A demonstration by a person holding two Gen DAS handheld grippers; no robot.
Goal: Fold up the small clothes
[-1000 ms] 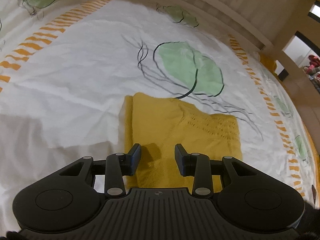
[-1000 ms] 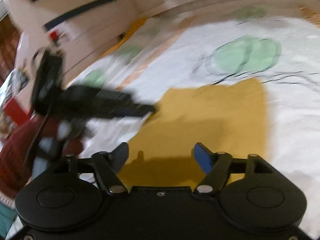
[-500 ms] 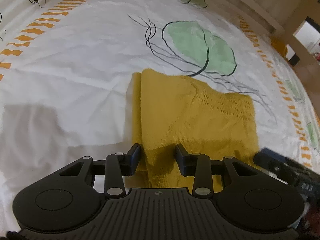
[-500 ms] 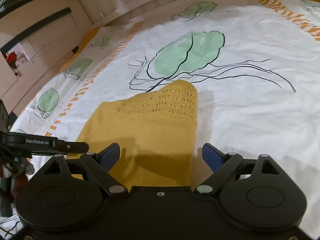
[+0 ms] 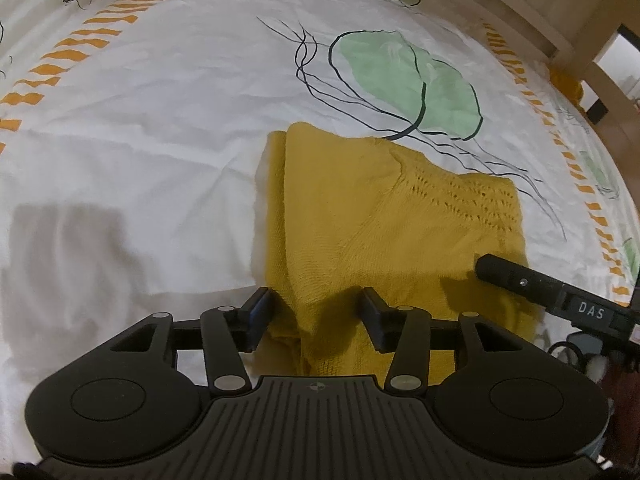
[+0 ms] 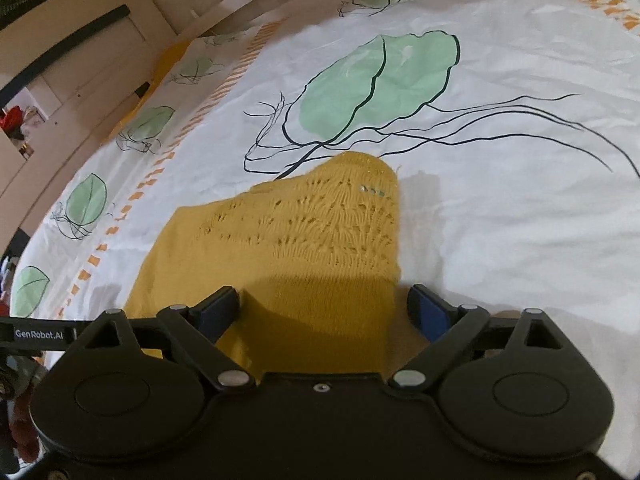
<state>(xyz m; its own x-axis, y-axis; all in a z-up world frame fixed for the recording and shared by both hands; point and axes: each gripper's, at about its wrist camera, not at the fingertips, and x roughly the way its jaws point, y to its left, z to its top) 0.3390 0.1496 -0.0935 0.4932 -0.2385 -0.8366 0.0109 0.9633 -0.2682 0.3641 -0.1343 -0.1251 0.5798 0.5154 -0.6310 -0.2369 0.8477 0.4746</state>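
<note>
Yellow knit garment (image 5: 384, 232) flat under both opening, empty grippers: left gripper (image 5: 314, 316), right gripper (image 6: 326, 312)

One yellow knitted garment (image 5: 384, 232) counted, folded on one white printed bedsheet (image 5: 160, 120). Two grippers counted: left gripper (image 5: 314, 314), right gripper (image 6: 326, 310). Large green leaf prints on sheet: several, some cropped.

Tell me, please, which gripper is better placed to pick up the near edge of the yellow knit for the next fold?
Probably the left gripper: the yellow knit bunches up between its opening jaws. The right gripper, also opening, only straddles flat fabric at the right edge.
</note>
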